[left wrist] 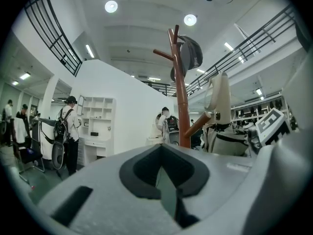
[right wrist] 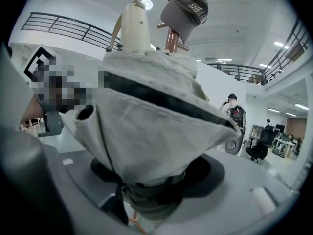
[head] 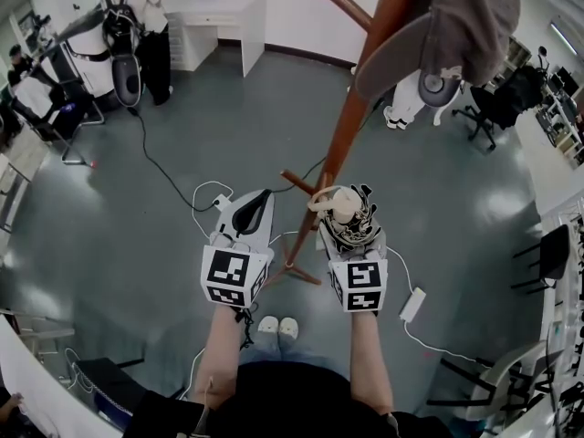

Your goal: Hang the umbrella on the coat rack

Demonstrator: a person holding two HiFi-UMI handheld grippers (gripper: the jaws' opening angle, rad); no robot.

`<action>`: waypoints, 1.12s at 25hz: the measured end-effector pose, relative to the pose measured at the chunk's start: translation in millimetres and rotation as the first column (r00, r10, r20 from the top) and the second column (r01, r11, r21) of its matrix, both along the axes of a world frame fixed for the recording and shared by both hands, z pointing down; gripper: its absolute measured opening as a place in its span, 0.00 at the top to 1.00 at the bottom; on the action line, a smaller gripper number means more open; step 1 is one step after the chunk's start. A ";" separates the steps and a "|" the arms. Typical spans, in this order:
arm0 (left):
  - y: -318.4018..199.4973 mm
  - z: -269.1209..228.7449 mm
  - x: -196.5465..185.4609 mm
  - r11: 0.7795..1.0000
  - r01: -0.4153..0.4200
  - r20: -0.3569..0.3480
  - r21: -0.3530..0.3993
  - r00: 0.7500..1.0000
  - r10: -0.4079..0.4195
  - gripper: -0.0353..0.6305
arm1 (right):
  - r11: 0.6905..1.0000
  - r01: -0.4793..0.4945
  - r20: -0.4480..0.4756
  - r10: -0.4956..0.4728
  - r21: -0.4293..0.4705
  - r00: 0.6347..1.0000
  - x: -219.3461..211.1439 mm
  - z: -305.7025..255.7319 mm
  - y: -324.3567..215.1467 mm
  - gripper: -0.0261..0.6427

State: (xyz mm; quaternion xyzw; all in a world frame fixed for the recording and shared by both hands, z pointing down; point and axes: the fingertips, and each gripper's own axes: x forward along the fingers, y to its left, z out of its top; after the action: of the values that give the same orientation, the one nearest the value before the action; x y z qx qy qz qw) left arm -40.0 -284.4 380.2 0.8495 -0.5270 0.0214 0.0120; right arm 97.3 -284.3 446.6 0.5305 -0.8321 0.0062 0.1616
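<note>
A brown wooden coat rack [head: 351, 108] rises just ahead of both grippers, with a peg [head: 297, 181] jutting near the umbrella. My right gripper [head: 350, 231] is shut on a folded cream-and-black umbrella [head: 354, 224], whose cream handle [head: 345, 204] and strap loop point at the pole. In the right gripper view the umbrella [right wrist: 146, 121] fills the jaws, handle [right wrist: 135, 26] upward, with the rack [right wrist: 171, 38] behind it. My left gripper [head: 260, 199] is shut and holds nothing. The left gripper view shows the rack [left wrist: 182, 106] and the umbrella [left wrist: 220, 106] to its right.
A grey cap [left wrist: 190, 55] and a grey garment [head: 470, 16] hang on the rack's upper pegs. The rack's feet [head: 292, 272] spread on the floor by my shoes. Cables and a power strip [head: 412, 304] lie nearby. A person with a backpack [head: 128, 26] stands by a white desk [head: 214, 16].
</note>
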 end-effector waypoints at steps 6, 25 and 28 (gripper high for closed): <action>-2.9 4.2 3.9 1.000 -0.019 0.002 -0.009 1.000 0.019 0.94 | 0.999 -0.037 -0.037 0.036 -0.037 0.999 10.5 22.4 -0.4 0.47; 1.8 22.6 42.3 0.995 -0.095 0.006 -0.026 0.995 0.095 0.94 | 0.982 -0.136 -0.072 0.128 -0.129 0.989 50.4 85.8 19.5 0.47; 0.5 23.2 41.7 0.995 -0.094 0.003 -0.027 0.996 0.094 0.94 | 0.978 -0.142 -0.083 0.131 -0.151 0.988 50.0 94.9 18.8 0.47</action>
State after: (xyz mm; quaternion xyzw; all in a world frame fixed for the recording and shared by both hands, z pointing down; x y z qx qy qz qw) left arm 1.7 -283.9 403.4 0.8730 -0.4863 0.0308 0.0211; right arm 147.3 -265.4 541.5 0.5721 -0.7842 0.0632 0.2318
